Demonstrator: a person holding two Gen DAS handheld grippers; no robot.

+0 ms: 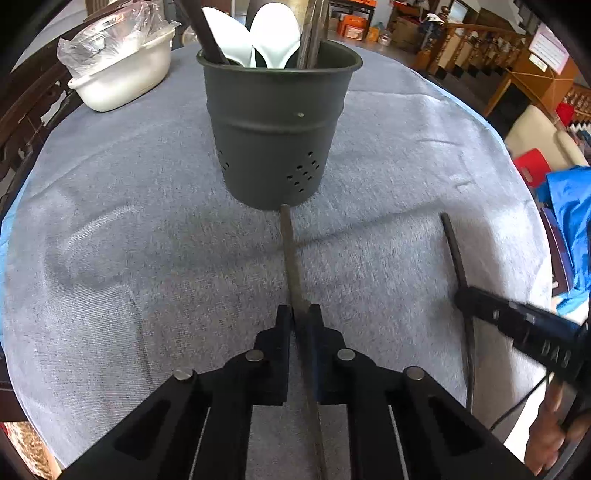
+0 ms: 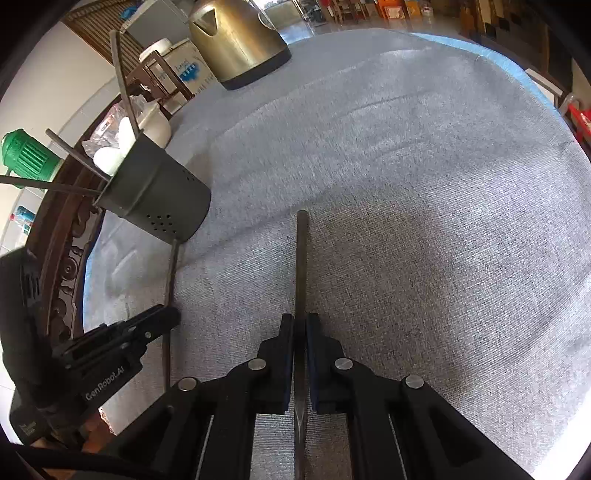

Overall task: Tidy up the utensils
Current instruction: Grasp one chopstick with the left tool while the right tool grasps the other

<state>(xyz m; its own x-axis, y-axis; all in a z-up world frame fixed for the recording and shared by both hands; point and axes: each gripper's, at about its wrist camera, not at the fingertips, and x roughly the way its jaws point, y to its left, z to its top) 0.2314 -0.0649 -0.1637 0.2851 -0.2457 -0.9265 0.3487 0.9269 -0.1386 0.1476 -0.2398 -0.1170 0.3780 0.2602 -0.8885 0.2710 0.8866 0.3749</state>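
Standing holder point(image 1: 275, 136) with spoons point(image 1: 273, 33), chopsticks point(image 1: 312, 33)

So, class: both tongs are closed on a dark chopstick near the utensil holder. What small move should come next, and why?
Probably lift the left tongs, raising their chopstick off the grey cloth. They are shut on it, its far tip lies at the foot of the dark utensil holder, and that already holds white spoons upright.

open grey cloth point(image 2: 424, 184) is left free to the right and ahead. the way ahead of the left gripper point(image 1: 299, 314) is blocked by the dark holder point(image 1: 275, 133); a kettle point(image 2: 236, 40) and white tub point(image 1: 122, 74) are set at the far edge.
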